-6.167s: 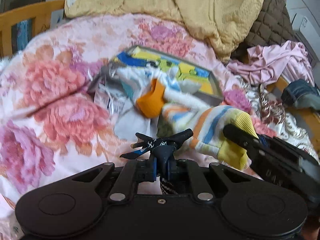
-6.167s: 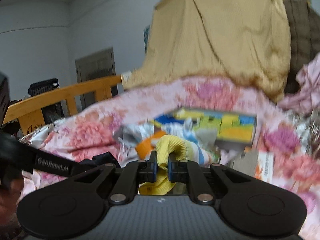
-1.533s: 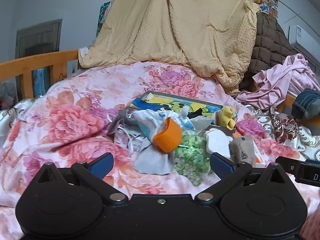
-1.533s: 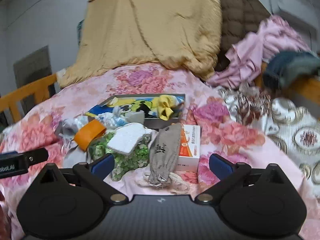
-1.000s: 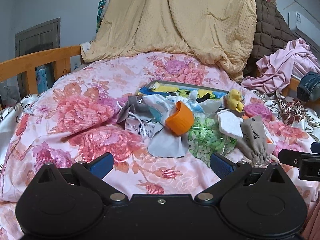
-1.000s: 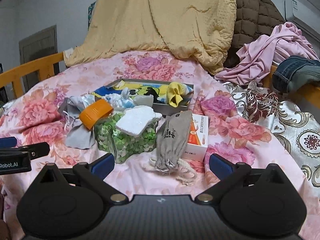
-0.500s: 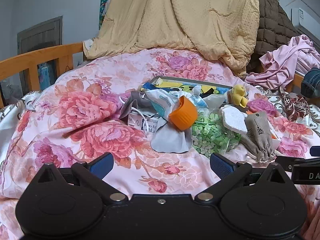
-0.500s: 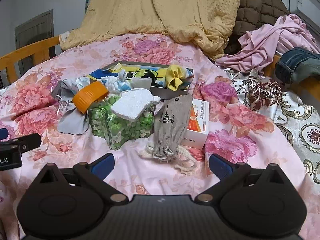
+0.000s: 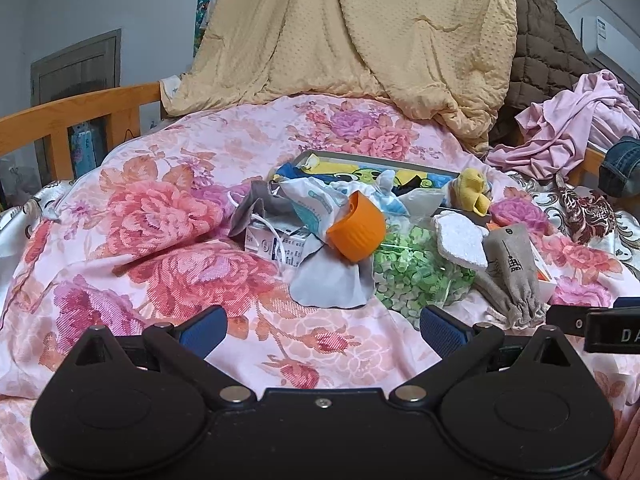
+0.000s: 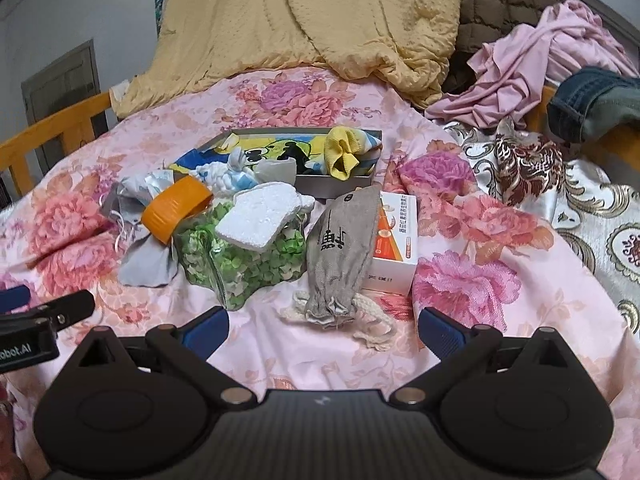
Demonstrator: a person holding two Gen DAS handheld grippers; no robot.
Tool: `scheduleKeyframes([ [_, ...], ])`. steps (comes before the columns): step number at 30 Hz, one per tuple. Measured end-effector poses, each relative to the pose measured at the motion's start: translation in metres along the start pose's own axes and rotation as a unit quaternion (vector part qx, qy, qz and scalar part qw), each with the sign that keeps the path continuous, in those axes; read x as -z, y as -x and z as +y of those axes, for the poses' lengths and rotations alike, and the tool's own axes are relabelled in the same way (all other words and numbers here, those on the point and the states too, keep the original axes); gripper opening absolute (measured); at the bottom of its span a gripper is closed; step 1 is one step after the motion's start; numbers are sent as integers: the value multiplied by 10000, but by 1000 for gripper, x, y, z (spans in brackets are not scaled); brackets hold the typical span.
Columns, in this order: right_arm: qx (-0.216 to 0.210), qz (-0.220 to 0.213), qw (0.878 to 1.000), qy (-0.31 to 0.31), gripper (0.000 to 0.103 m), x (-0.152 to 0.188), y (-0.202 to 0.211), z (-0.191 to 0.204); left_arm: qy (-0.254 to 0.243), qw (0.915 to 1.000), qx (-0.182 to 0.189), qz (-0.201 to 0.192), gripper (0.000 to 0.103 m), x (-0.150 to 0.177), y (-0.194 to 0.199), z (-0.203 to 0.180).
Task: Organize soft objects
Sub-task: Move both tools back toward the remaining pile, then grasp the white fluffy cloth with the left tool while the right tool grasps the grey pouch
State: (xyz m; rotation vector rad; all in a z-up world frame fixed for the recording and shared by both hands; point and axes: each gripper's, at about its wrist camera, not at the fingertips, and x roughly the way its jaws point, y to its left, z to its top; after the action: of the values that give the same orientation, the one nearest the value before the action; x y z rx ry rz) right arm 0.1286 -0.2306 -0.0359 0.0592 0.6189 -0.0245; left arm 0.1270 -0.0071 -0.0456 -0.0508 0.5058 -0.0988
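A pile of small things lies on the floral bedspread. A grey tray with a cartoon print holds a yellow striped sock. In front of it are a grey drawstring pouch, a white foam piece, a bag of green bits, an orange cup, a grey cloth and a blue-white soft toy. My left gripper and my right gripper both stand open and empty, held back from the pile.
An orange-white box lies under the pouch. A yellow blanket, a brown quilt, pink clothes and jeans are heaped behind. A wooden bed rail runs on the left.
Earlier both grippers were shut, the right on the yellow sock; the sock now lies in the tray. Both grippers have since opened and drawn back from the pile.
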Motion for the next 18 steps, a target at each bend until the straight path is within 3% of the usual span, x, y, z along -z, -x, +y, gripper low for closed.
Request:
scheduleKeyframes([
  [11, -353, 289, 9972, -587, 103, -13, -13, -20, -65, 9999, 81, 40, 102, -17, -17, -8],
  [18, -470, 394, 9906, -1225, 103, -31, -32, -50, -500, 9982, 340, -7, 102, -35, -40, -29],
])
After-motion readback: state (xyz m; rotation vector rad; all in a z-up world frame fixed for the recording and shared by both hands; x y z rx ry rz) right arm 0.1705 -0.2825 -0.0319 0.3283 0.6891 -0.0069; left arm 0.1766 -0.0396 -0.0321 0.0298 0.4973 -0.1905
